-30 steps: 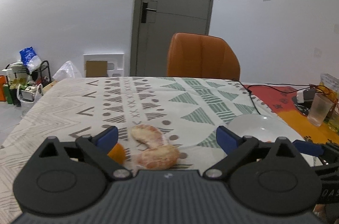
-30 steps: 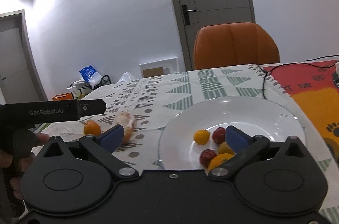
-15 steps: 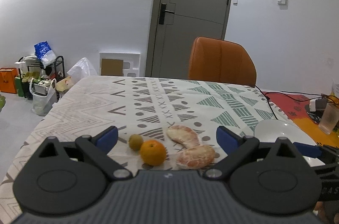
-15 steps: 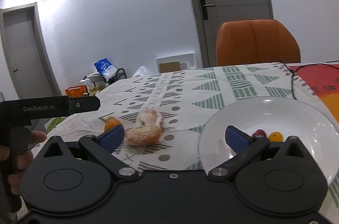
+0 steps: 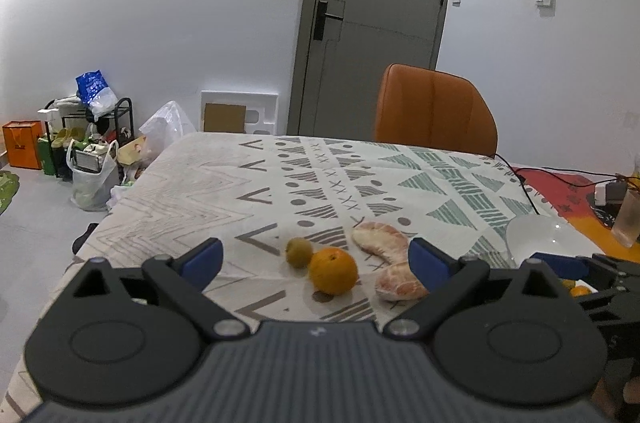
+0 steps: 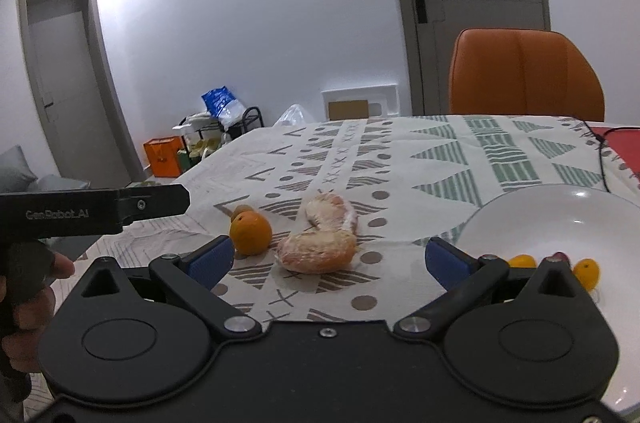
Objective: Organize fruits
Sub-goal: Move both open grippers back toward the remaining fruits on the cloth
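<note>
Swinging leftward over the last second, both cameras have brought the loose fruit into the middle of their frames: the orange [image 5: 333,271] and the small green fruit [image 5: 299,252], missing or half hidden before, now sit lower centre in the left view, touching or nearly so, with the two peeled citrus pieces [image 5: 390,265] just to their right. The left gripper [image 5: 316,261] has its jaws spread and empty, framing the orange; the right gripper [image 6: 327,258] is likewise spread wide with nothing between its fingers, lined up on the peeled pieces [image 6: 324,239]. The white plate [image 6: 560,211], at the right edge, already holds a few small fruits, perhaps kumquats and something red, so a pickup looks next. Readable writing: "GenRobot.AI" on the black handle [image 6: 94,213] at mid left.
</note>
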{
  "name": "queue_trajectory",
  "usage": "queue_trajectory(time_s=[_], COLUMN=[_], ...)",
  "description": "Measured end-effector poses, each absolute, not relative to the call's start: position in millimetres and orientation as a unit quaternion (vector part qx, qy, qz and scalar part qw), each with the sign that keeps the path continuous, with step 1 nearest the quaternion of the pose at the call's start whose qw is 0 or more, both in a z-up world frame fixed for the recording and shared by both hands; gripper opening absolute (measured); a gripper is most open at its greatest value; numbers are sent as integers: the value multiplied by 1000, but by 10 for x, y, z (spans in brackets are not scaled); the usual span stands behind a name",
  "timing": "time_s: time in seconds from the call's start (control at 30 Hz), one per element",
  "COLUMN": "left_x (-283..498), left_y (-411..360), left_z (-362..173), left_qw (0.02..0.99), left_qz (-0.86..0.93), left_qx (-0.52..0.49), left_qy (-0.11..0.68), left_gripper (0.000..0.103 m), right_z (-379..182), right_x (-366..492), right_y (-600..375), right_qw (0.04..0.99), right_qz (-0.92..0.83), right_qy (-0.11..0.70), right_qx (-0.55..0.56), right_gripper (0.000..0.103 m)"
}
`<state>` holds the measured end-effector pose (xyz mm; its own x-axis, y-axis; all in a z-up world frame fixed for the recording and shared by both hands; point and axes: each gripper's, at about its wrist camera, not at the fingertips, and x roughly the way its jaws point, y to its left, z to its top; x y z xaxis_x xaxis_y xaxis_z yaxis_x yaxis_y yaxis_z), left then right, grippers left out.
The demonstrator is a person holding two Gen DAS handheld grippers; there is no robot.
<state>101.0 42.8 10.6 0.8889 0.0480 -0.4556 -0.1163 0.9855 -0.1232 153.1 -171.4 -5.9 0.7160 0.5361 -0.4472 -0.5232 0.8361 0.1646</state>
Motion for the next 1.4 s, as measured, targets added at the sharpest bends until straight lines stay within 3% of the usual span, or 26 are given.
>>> queue_trajectory(time_s=[0.67, 1.07, 1.17, 1.3, 1.4], left_x=[1155, 1267, 1277, 1268, 1268], left_y=[729, 684, 682, 731, 759], left_z=[-126, -269, -292, -310, -330], left_qw=[959, 956, 956, 954, 953], left_qz=[61, 63, 65, 71, 75], left_qx=[-110, -111, -111, -121, -126], left_qy=[255, 265, 265, 264, 266], left_gripper=[98, 98, 98, 98, 98], right_z=[-276, -375, -373, -397, -420], right_x=[1773, 1919, 1958, 1980, 1991], right_y=[-1379, -1208, -1152, -1046, -1024], right_qw=[912, 908, 905, 900, 900], right_qz=[296, 296, 302, 309, 303], right_qy=[284, 289, 291, 295, 300], right_qx=[-23, -61, -67, -84, -89], right_gripper=[103, 94, 84, 80, 68])
